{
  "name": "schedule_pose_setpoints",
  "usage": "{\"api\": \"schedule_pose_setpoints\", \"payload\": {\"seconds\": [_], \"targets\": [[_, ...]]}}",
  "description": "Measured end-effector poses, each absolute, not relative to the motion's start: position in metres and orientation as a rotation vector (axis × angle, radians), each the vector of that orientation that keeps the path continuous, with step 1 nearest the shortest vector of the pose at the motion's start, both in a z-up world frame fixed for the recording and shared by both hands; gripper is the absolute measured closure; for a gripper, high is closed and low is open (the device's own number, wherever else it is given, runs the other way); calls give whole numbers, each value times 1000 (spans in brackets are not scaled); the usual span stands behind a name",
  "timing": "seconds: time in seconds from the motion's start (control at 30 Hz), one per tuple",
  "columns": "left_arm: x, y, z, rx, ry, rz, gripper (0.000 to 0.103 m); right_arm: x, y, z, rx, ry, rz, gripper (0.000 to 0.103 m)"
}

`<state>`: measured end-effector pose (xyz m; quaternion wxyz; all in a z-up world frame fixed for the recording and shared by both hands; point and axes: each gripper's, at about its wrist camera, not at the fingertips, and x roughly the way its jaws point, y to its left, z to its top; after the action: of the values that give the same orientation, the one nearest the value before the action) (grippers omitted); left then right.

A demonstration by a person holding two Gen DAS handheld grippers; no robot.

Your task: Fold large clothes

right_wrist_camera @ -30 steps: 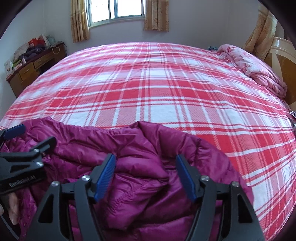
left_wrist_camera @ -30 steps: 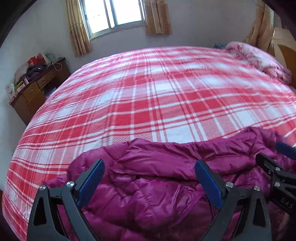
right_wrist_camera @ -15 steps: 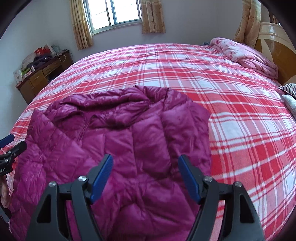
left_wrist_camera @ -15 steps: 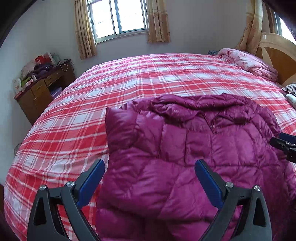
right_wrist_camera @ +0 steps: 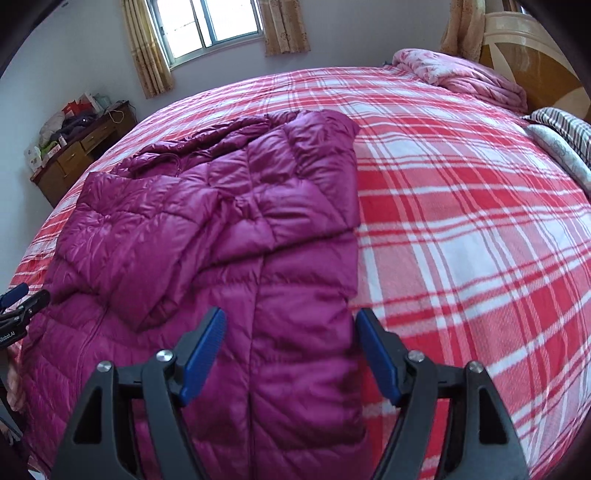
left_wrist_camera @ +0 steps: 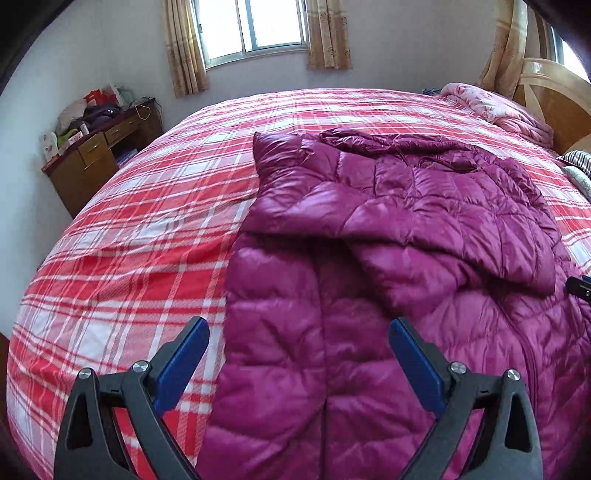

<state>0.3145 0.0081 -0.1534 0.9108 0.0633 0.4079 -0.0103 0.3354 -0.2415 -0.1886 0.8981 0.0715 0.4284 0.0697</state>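
The magenta quilted down jacket [left_wrist_camera: 388, 258] lay spread on the red-and-white plaid bedspread [left_wrist_camera: 140, 229], nearer the foot of the bed than the headboard, its shiny fabric puffed into stitched panels that caught the window light. Both sleeves had been laid inward over the chest — one [right_wrist_camera: 155, 236] crossing from the left side, the other [right_wrist_camera: 306, 184] lying down along the right edge — so the top half looked thick and rumpled while the lower body lay flatter, a long seam [right_wrist_camera: 255, 332] running down it. The hood or collar end [left_wrist_camera: 391, 142] was bunched toward the far side of the bed, creased and darker in its folds.

The left gripper [left_wrist_camera: 299, 354] hung above the jacket's lower left part, its blue-padded jaws spread wide, one pad over the bedspread and the other over the quilting, holding nothing. The right gripper [right_wrist_camera: 290, 350] hovered over the lower right edge of the jacket, jaws likewise parted and empty — its right pad just past the jacket's hem line, above the plaid.

Beyond, a rolled pink floral quilt [right_wrist_camera: 465, 74] sat by the pale wooden headboard [right_wrist_camera: 535, 48], striped pillows [right_wrist_camera: 565, 125] lay at the right, and a cluttered brown wooden desk [left_wrist_camera: 96, 155] stood against the wall under the curtained window [left_wrist_camera: 255, 26].
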Motion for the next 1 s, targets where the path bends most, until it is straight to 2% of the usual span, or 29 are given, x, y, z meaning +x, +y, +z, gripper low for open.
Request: {"api": "schedule_pose_setpoints", "payload": {"seconds": [0.3,0.6,0.7,0.83,0.97,1.0], "targets": [[226,52,-163,60,866,6,5,258,-267,-193,141,892,111,28],[189,54,-179,78,888,-8,5,215,-272,-200,136,897,97,28],[176,56,-182,75,900,-24,5,200,-273,-203,153,909,109,35],[155,60,-188,74,908,-57,5,180,-270,-206,126,928,121,54],[146,64,-188,69,924,-83,5,166,-273,-210,133,940,132,65],[144,64,-188,73,924,-87,9,164,-273,-211,134,938,137,71]]}}
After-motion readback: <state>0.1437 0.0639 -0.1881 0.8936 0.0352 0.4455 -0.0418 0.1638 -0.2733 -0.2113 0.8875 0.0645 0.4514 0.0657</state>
